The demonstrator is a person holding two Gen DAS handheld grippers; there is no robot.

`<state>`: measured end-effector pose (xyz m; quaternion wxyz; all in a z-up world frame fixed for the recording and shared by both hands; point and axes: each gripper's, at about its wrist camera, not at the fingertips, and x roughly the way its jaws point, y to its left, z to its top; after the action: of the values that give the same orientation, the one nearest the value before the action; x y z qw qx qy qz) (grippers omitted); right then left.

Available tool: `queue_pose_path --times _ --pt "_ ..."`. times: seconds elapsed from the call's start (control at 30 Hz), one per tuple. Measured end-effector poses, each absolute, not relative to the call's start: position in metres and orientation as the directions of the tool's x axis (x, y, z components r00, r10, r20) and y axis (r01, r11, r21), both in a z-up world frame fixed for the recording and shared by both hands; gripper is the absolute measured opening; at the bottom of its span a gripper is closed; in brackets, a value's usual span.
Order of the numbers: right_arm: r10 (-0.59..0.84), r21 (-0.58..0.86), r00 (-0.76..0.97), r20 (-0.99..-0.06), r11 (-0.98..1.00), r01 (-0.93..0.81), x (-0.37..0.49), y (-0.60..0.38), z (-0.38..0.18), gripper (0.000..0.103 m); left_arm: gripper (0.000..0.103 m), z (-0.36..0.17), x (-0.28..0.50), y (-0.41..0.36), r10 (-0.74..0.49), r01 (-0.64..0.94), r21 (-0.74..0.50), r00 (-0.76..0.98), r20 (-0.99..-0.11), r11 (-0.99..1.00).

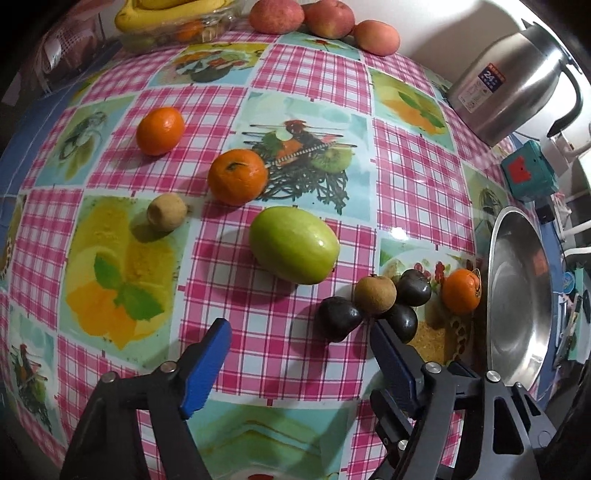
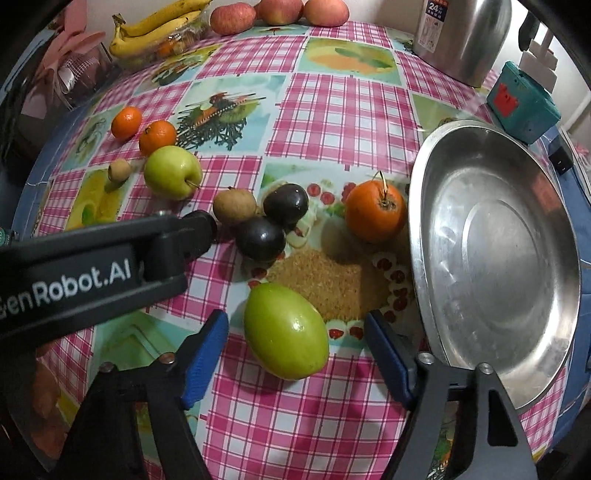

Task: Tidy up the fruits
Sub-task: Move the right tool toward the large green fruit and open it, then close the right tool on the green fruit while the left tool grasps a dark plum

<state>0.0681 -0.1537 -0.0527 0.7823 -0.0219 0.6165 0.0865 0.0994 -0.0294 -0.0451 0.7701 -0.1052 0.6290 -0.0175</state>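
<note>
Loose fruits lie on a pink checked tablecloth. My left gripper (image 1: 301,334) is open and empty, low over the cloth, just in front of a green fruit (image 1: 293,245); dark plums (image 1: 340,318) and a brown fruit (image 1: 375,294) sit by its right finger. My right gripper (image 2: 295,328) is open, its blue pads on either side of an oval green fruit (image 2: 286,330), not touching it. An empty steel basin (image 2: 495,254) stands to its right, with an orange (image 2: 375,210) beside it. Two small oranges (image 1: 236,176), (image 1: 159,130) lie farther off.
Bananas in a clear tray (image 2: 159,29) and red apples (image 2: 279,11) sit at the table's far edge. A steel kettle (image 2: 461,37) and a teal box (image 2: 522,101) stand at the far right. The left gripper's black arm (image 2: 92,269) crosses the right wrist view.
</note>
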Motion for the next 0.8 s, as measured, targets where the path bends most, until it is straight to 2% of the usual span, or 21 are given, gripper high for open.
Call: queue_pose_path --times 0.1,0.17,0.23,0.37,0.53,0.8 --pt "0.107 0.072 0.228 -0.968 0.985 -0.16 0.0676 -0.1542 -0.0549 0.071 0.071 -0.0458 0.1035 -0.0322 -0.174 -0.096 -0.198 0.212 -0.962 0.975" --pt "0.106 0.07 0.228 -0.968 0.984 -0.163 0.0673 -0.1554 -0.0534 0.061 0.069 -0.0463 0.1045 -0.0334 -0.179 -0.091 -0.202 0.213 -0.96 0.975" --pt "0.111 0.074 0.225 -0.968 0.983 -0.166 0.0674 -0.1558 -0.0541 0.056 0.057 -0.0462 0.1042 -0.0334 -0.186 -0.087 -0.209 0.215 -0.959 0.974" --pt "0.134 0.096 0.223 -0.966 0.981 -0.171 0.0666 -0.1552 -0.052 0.045 0.049 -0.0471 0.1056 -0.0359 -0.206 -0.083 -0.229 0.222 -0.953 0.97" --pt "0.132 0.093 0.223 -0.966 0.98 -0.178 0.0645 -0.1526 -0.0496 0.044 0.03 -0.0481 0.1076 -0.0388 -0.237 -0.082 -0.26 0.222 -0.946 0.962" --pt "0.133 0.095 0.22 -0.966 0.98 -0.177 0.0636 -0.1527 -0.0482 0.044 0.027 -0.0479 0.1053 -0.0339 -0.268 -0.102 -0.295 0.22 -0.938 0.95"
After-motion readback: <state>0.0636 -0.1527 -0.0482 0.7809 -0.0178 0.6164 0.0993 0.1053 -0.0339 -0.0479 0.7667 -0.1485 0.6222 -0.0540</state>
